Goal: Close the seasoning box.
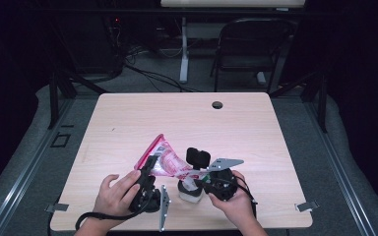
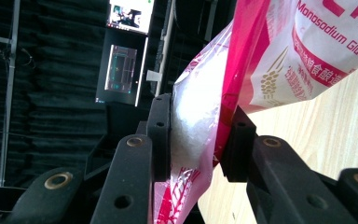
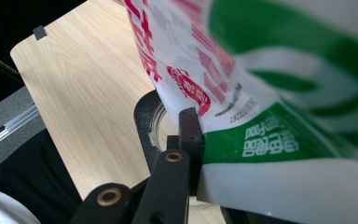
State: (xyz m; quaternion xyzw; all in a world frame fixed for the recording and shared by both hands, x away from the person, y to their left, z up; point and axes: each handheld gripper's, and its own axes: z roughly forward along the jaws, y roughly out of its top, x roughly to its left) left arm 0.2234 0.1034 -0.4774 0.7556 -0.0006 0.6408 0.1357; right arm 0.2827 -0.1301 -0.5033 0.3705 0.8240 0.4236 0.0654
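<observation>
Left tongs (image 1: pixel 149 164) gripped the seasoning bag (image 1: pixel 165 160) at one end. Right tongs (image 1: pixel 207 173) clamped its other end above the jar (image 1: pixel 189 191).

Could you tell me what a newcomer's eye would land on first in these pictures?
First, the red and white seasoning bag, held tilted above the near middle of the wooden table between both claws. The left claw pinches one end and the right claw the other, over a small open jar at the near edge.
</observation>
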